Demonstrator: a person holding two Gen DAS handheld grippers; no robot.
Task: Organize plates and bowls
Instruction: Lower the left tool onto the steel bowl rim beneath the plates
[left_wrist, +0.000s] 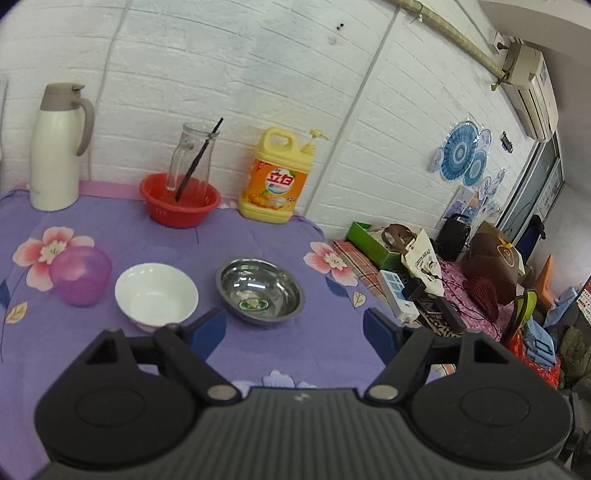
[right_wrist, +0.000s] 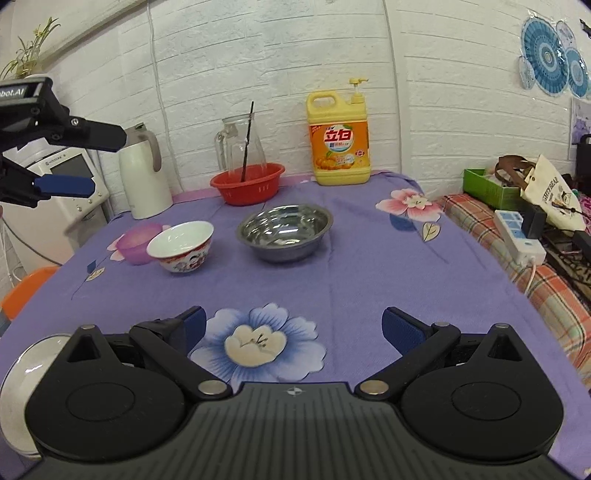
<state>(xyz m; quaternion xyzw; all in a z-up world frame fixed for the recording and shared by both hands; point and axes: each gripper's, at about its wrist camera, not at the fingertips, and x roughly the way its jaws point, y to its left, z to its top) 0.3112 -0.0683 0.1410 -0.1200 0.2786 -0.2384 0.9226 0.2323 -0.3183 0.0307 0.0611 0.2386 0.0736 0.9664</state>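
Observation:
A steel bowl (left_wrist: 260, 291) (right_wrist: 284, 232) sits mid-table on the purple flowered cloth. Left of it stands a white ceramic bowl (left_wrist: 156, 293) (right_wrist: 181, 245) with red pattern outside. Further left is a small purple plastic bowl (left_wrist: 80, 275) (right_wrist: 138, 242). A white plate (right_wrist: 22, 384) lies at the near left edge, partly hidden behind my right gripper. My left gripper (left_wrist: 294, 328) is open and empty, hovering just short of the white and steel bowls; it also shows in the right wrist view (right_wrist: 99, 162), raised at the left. My right gripper (right_wrist: 293, 326) is open and empty above the near cloth.
At the back stand a white thermos (left_wrist: 55, 147), a red basket (left_wrist: 180, 201) holding a glass pitcher (left_wrist: 192, 158), and a yellow detergent jug (left_wrist: 275, 177). To the right, a cluttered side surface holds a power strip (right_wrist: 519, 236), bags and a green box (right_wrist: 487, 188).

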